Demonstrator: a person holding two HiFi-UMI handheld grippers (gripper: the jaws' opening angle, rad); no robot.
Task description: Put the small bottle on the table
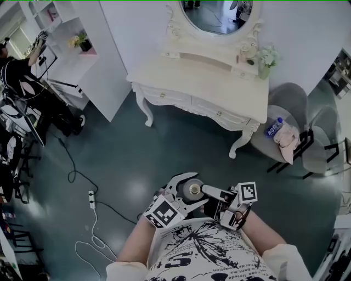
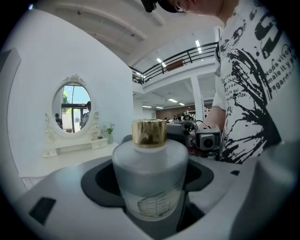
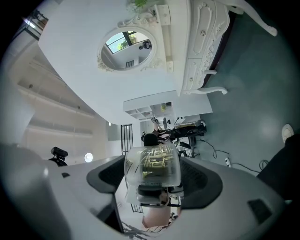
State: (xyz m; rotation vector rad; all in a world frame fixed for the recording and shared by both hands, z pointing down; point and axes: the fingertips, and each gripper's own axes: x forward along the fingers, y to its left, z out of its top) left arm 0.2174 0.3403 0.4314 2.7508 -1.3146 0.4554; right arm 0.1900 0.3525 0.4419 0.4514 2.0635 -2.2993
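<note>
At far left, white shelves [image 1: 71,49] and dark equipment [image 1: 22,137] line the wall, and a power strip [image 1: 91,198] lies out on the teal floor [image 1: 164,148]. A broad stretch of that floor runs open between the person and the white table [image 1: 181,74]. The table's top is bare along its curved front edge, with a mirror [image 1: 216,13] at its back and a vase of flowers [image 1: 266,59] at its right end.

Close against the person's printed shirt [image 1: 203,247], the left gripper [image 1: 187,193] is clamped on the small bottle [image 2: 150,178]. The bottle is frosted, with a gold cap [image 2: 149,132], and is held over the floor well apart from the table. The right gripper [image 1: 208,192] meets it from the other side, its jaws set round the same bottle's body and seemingly pressed to it.

Right of the table, grey chairs [image 1: 290,101] crowd the corner. One bears a water bottle [image 1: 274,127] and a pink cloth [image 1: 288,141].
</note>
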